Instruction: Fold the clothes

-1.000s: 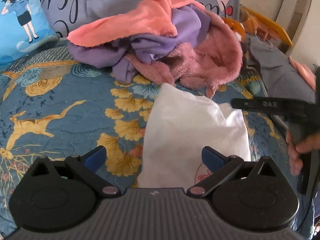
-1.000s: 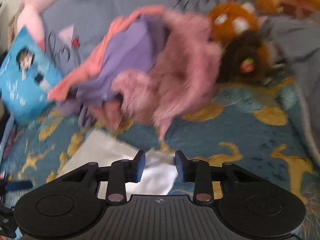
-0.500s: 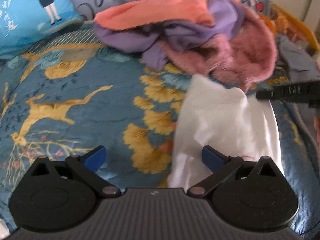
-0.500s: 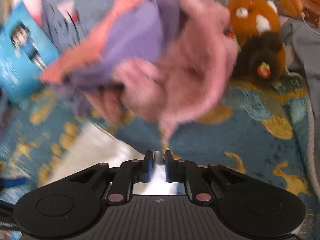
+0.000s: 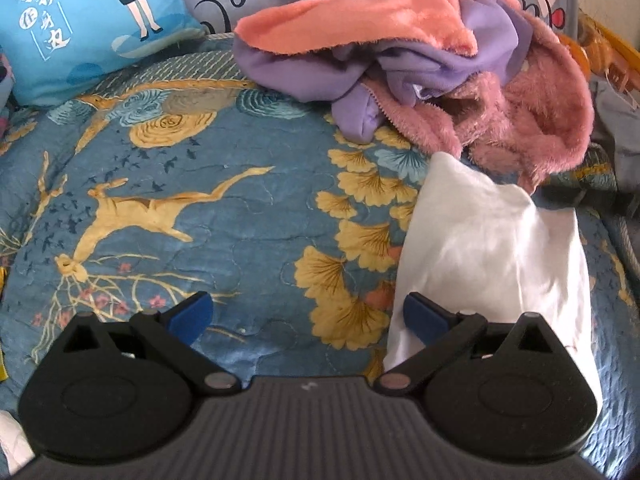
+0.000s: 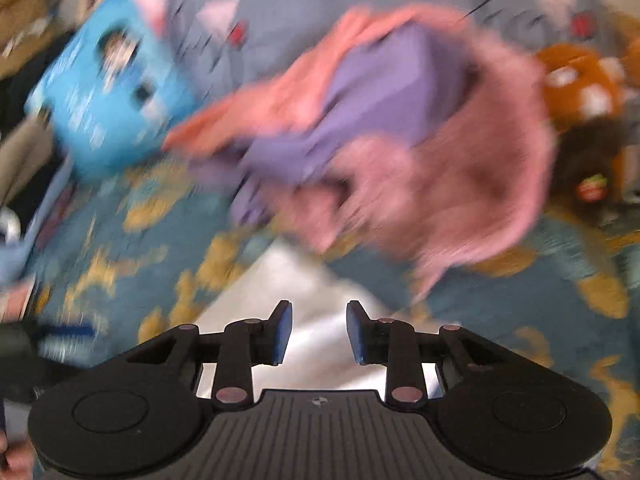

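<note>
While the left gripper (image 5: pixel 307 317) hangs wide open over the bedspread (image 5: pixel 168 200), the folded white garment (image 5: pixel 492 248) lies under its right finger; the right gripper (image 6: pixel 319 332), jaws just parting, hovers empty above that garment (image 6: pixel 320 344).

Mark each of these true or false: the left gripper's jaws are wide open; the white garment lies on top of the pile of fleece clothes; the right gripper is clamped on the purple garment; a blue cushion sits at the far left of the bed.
1. The left gripper has its jaws wide open. True.
2. The white garment lies on top of the pile. False: it lies on the blue patterned bedspread, in front of the pile of fleece clothes.
3. The right gripper is clamped on the purple garment. False: its jaws have just been opening, nothing is between them, and they hang over the white garment.
4. A blue cushion sits at the far left. True.
</note>
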### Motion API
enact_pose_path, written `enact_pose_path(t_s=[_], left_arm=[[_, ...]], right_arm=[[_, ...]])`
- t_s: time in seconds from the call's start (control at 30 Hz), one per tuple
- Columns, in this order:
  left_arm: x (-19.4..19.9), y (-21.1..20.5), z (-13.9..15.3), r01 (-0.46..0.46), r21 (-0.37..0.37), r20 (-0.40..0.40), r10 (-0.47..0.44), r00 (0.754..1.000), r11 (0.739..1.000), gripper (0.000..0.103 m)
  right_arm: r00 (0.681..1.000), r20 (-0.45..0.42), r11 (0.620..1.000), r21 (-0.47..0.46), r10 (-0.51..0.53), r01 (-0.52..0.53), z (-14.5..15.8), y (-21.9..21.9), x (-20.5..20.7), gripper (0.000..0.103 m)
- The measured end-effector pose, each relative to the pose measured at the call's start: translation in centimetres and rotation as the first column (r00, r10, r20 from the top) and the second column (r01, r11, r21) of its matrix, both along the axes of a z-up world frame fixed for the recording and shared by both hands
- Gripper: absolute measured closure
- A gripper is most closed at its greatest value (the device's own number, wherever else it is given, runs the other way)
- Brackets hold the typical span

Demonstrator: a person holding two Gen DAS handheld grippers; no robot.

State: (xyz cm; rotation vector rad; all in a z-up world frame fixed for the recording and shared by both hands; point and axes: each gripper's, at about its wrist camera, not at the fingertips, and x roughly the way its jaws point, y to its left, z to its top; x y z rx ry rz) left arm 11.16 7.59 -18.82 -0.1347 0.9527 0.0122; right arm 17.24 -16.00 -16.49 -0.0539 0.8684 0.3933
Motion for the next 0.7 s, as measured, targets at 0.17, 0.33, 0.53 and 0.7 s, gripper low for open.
enact_pose_path(t_s=[0.17,0.33,0.53,0.7], left_arm=[[-0.3,-0.1,0.4,0.012,0.006,0.013,-0.012,1.000,1.000,0.001],[-0.1,0.2,0.2,0.007,-0.020,-0.008,-0.007,1.000,1.000,0.001],[0.1,1.3,0.2,-0.039,-0.032,-0.008,0.039,0.999,0.999,0.001],[0.3,3.1,0.2,-0.145,-0.031,-0.017,0.145,0.989,0.989,0.001]], right_arm=[[0.999,0.004,0.993,-0.108,0.044,-0.043,-1.8,2.6,1.9,0.088],[0.998,0.021,0.990,-0.130,0.055,-0.051,-0.5,3.5,3.7,0.103],[0.999,0.021,0.999,-0.021,-0.032,0.032,1.2,2.6,5.7,0.090],[0.998,-0.014,0.991,-0.116,0.061,-0.063,-0.1,5.4,5.7,0.061]])
